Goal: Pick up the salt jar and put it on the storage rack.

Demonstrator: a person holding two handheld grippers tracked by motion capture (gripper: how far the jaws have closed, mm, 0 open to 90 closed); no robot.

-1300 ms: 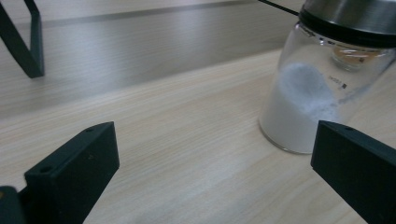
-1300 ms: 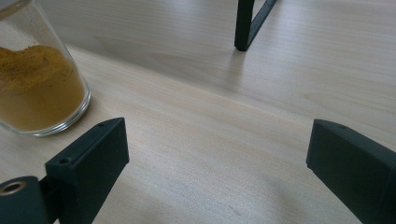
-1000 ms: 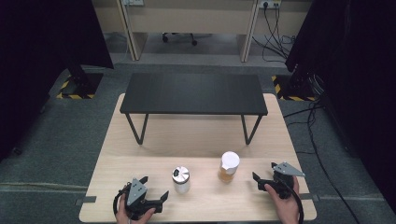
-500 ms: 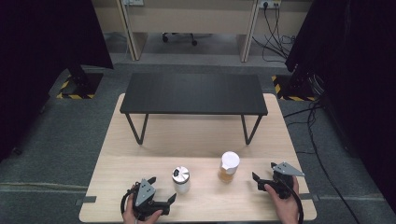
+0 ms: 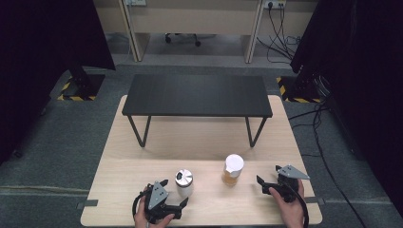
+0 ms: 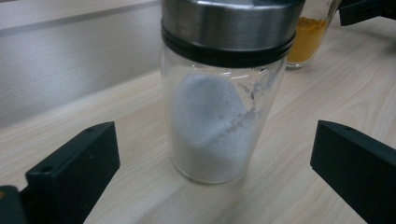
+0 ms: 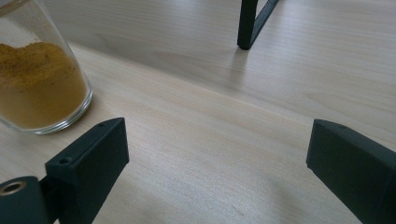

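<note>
Near the table's (image 5: 123, 156) front edge, we worked two jars.
Our left gripper (image 5: 172, 194) stood wide around the white-powder jar (image 5: 184, 182); our right gripper (image 5: 265, 184), also wide, sat beside the yellow-powder jar (image 5: 233, 169).

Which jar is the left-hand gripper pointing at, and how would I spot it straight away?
Start at the light wooden table with the black bench on it. Two jars stand in front of that bench; take the one in front of the open left gripper. That glass jar has a shiny metal lid and white powder, whereas its white-capped neighbour holds orange powder.
</note>
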